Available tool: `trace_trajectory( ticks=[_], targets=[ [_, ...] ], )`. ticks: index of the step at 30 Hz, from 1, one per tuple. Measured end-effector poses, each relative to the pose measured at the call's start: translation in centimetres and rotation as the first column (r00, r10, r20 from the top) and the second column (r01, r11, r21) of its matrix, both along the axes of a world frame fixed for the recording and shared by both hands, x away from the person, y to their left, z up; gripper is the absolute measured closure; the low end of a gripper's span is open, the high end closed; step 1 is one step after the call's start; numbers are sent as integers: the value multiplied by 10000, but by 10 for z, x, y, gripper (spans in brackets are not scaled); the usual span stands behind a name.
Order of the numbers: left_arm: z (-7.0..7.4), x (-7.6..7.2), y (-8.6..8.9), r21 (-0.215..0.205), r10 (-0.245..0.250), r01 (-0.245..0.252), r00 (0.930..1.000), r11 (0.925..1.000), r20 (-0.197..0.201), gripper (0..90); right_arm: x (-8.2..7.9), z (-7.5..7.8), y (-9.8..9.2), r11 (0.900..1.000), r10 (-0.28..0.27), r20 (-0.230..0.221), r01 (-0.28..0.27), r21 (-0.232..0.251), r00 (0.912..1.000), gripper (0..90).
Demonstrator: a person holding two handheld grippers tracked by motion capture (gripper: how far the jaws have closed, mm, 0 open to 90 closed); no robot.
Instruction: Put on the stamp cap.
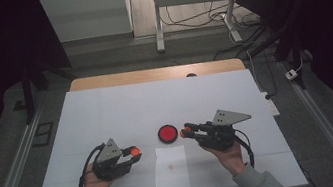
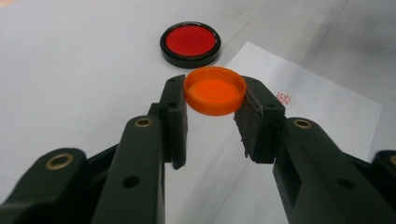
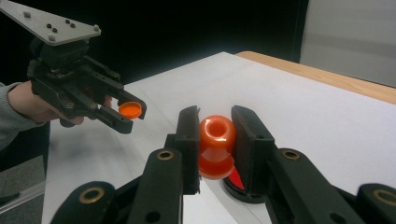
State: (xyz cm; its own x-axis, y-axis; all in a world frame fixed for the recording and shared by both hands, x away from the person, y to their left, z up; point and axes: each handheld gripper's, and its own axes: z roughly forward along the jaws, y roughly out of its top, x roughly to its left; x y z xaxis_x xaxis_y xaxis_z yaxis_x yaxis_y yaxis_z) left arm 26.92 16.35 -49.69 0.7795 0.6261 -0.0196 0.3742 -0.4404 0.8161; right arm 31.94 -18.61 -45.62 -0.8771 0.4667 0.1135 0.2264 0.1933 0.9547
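High view, lower left of centre: my left hand-held gripper [image 1: 135,154] was clenched on the orange cap [image 1: 135,151], held clear above the white worktop [image 1: 107,113]. In the left gripper view the cap [image 2: 215,90] sat at frame centre, open side up, pinched edge to edge between the two pads.

Centre of the high view: a sheet of paper [image 1: 171,171] lay flat on the worktop with a small red stamp mark [image 1: 170,166] near its middle. Just above its top edge sat the round black ink pad [image 1: 167,134], red face up, uncovered.

Right of centre: my right hand-held gripper [image 1: 186,132] was clenched on the orange stamp [image 1: 184,132], tips just beside the ink pad's right rim. In the right gripper view the stamp [image 3: 216,145] stood upright between the pads, low centre of frame, over the ink pad [image 3: 236,184]; whether it touched I could not tell.
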Motion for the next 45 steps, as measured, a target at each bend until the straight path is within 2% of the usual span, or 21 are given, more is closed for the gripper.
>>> trace_trajectory(
  ticks=[12, 22, 27, 34, 38, 45],
  targets=[
    [4, 8, -19, 377, -342, 339, 9994, 9987, 88, 641, 1, 1, -1, 10000, -26, 42, 26, -24, 10000, 717],
    [14, 19, -38, 208, -662, 658, 9976, 9976, 178, 641, 1, 1, -1, 10000, -46, 62, 46, -14, 10000, 717],
    [14, 22, -49, 186, -843, 840, 9964, 9963, 129, 641, 1, 1, -2, 10000, -62, 86, 62, 19, 9999, 717],
    [11, 28, -64, -170, -967, 967, 9953, 9952, 23, 641, 1, 1, -1, 10000, -45, 84, 44, 33, 10000, 716],
    [7, 27, -71, 17, -1092, 1092, 9940, 9940, 49, 641, 1, 1, -1, 10000, -50, 98, 50, 23, 9999, 716],
    [3, 27, -77, 6, -1191, 1191, 9929, 9929, -17, 641, 0, 1, 1, 10000, 50, 66, -50, -37, 10000, 716]
  ],
)
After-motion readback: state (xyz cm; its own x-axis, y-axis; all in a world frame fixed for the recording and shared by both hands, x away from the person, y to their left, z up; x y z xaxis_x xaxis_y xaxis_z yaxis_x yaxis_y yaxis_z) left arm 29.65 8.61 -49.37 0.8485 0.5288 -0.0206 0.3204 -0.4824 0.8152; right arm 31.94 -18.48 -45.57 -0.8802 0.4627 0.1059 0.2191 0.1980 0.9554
